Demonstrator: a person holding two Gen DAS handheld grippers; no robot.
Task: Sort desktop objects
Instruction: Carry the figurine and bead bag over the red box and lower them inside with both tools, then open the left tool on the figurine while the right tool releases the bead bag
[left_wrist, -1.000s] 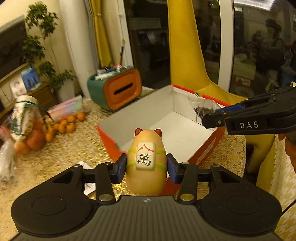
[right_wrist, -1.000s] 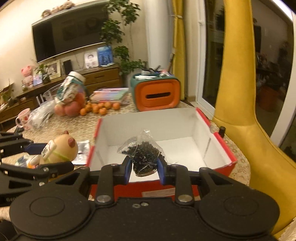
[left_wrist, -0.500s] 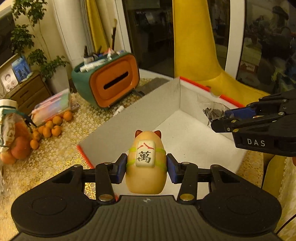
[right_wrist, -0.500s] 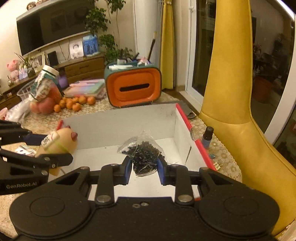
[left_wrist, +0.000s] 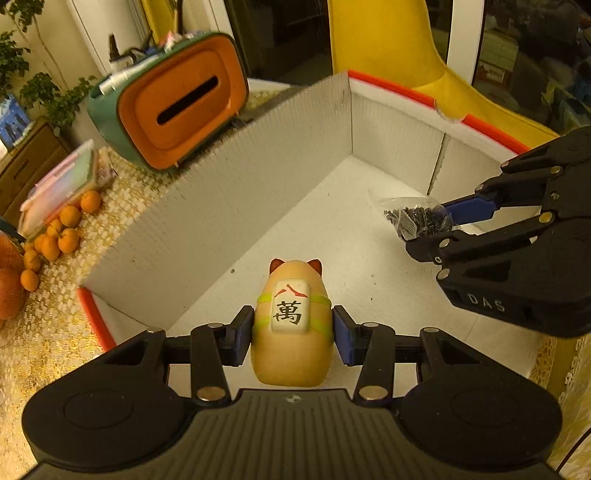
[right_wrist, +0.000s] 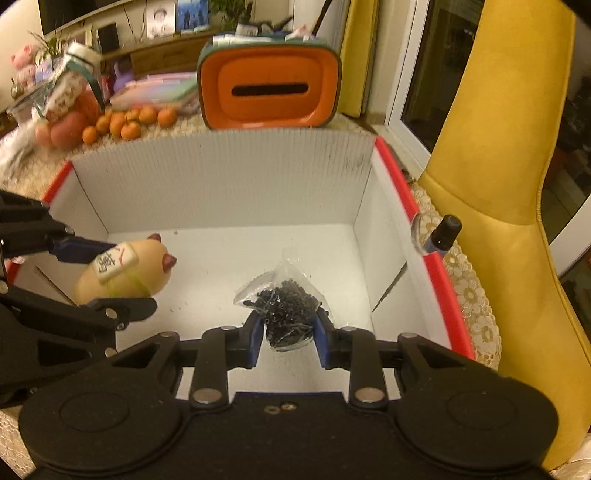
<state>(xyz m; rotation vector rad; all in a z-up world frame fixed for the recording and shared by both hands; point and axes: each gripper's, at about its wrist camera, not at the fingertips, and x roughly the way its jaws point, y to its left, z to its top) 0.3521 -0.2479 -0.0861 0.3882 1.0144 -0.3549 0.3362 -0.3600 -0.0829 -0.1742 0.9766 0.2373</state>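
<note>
A tan egg-shaped cat figurine (left_wrist: 291, 325) with a mahjong tile on its back sits between the blue pads of my left gripper (left_wrist: 292, 334), which is shut on it. It hangs over the white floor of a red-rimmed cardboard box (left_wrist: 258, 177). My right gripper (right_wrist: 288, 332) is shut on a small clear bag of black bits (right_wrist: 286, 310), also inside the box (right_wrist: 229, 177). In the left wrist view the right gripper (left_wrist: 428, 227) and its bag (left_wrist: 413, 221) reach in from the right. The figurine (right_wrist: 125, 273) and left gripper (right_wrist: 107, 275) show at the left of the right wrist view.
An orange-and-green tissue holder (left_wrist: 173, 103) stands behind the box. Small oranges (left_wrist: 59, 236) and a flat pastel pack (left_wrist: 55, 184) lie on the lace tablecloth at left. A small dark bottle (right_wrist: 443, 232) stands by the box's right wall, beside a yellow chair (right_wrist: 509, 184).
Both grippers have moved forward and down, from above the box's near rim to inside it, each still holding its object. Both now point more steeply at the box floor.
</note>
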